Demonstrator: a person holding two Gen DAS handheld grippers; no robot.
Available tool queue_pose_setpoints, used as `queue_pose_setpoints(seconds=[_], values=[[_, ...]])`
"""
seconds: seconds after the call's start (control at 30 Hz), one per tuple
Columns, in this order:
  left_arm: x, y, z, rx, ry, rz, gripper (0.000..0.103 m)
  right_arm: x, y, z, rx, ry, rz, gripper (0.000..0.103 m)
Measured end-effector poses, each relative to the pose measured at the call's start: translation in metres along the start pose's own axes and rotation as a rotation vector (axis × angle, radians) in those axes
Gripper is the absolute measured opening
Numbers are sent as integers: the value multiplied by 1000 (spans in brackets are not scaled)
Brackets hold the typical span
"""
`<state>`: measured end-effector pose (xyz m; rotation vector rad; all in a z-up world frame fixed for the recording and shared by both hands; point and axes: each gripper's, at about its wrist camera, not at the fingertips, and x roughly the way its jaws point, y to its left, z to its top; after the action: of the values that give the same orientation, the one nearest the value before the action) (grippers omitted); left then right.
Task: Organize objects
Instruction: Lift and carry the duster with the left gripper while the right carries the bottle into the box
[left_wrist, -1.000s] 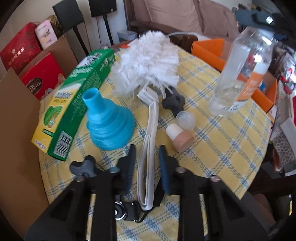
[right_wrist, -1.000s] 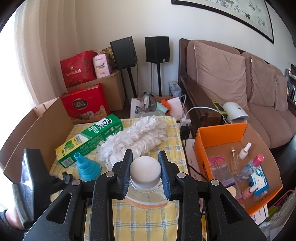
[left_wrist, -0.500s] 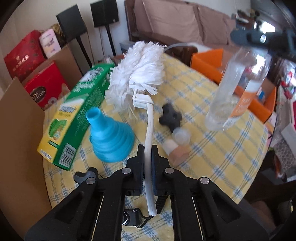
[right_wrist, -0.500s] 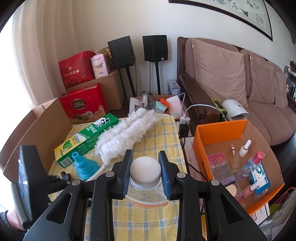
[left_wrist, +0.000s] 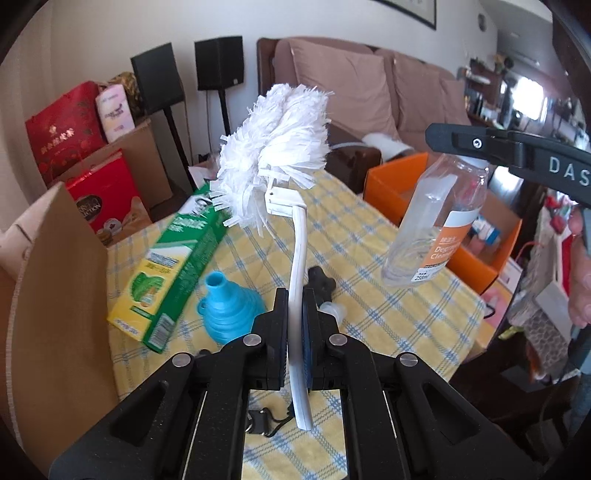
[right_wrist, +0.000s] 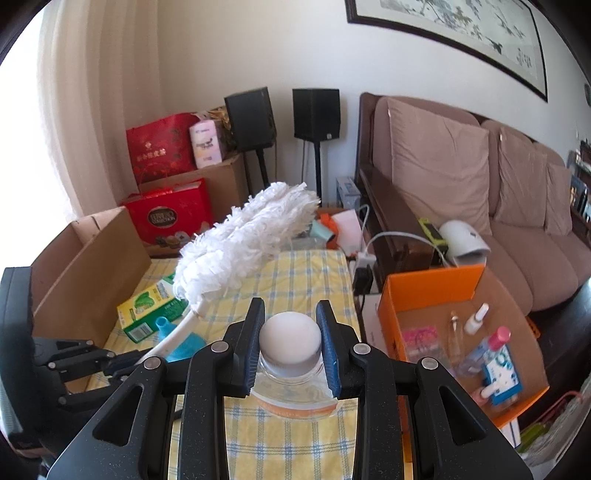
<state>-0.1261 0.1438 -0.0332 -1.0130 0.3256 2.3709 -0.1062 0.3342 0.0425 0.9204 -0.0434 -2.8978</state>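
Left tongs (left_wrist: 294, 314) are clamped on the curved white plastic handle of a fluffy white duster (left_wrist: 275, 155), pads pressing low on the handle, with its end sticking out behind them and the strip head raised clear above the yellow-and-blue checked surface (left_wrist: 369, 266). Right tongs (right_wrist: 291, 343) are closed on the neck, just under the round white cap, of a clear plastic bottle with an orange label (left_wrist: 439, 218), which hangs in the air over the surface's right side. Below the duster lie a collapsible blue silicone funnel (left_wrist: 225, 310), a long green-and-yellow carton (left_wrist: 173, 266) lying flat, and a small black knob (left_wrist: 320, 282). Beyond these, a plain brown cardboard box (left_wrist: 55, 280) stands at the left edge, and an orange-lined cardboard box (right_wrist: 461, 332) already holding small bottles and packets sits to the right. The duster looks very light, but its head is soft and floppy and the slim handle may flex or pivot, so a hold closer to the head would probably steady it. The bottle seems nearly empty, light, smooth and easily dented; the stiff neck is the safest hold.
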Motion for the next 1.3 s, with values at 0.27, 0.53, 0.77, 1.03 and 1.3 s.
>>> queue_pose_setpoints(seconds=[0.27,0.53,0.77,1.03,1.3], values=[[-47,20,6,-32,-61,29,6,-14,31,26,-64,-18,42,29],[-90,57,-2,-87,-90,94,6,-22,81,49,-121,-20,122,29],[-124,94,-17,-129,-94,179,6,-22,127,67,-167,-13,205,28],[-148,149,-46,-203,-55,275,6,-11,182,86,-215,6,297,28],[-161,194,-74,-283,-45,321,6,4,226,94,-248,34,354,28]])
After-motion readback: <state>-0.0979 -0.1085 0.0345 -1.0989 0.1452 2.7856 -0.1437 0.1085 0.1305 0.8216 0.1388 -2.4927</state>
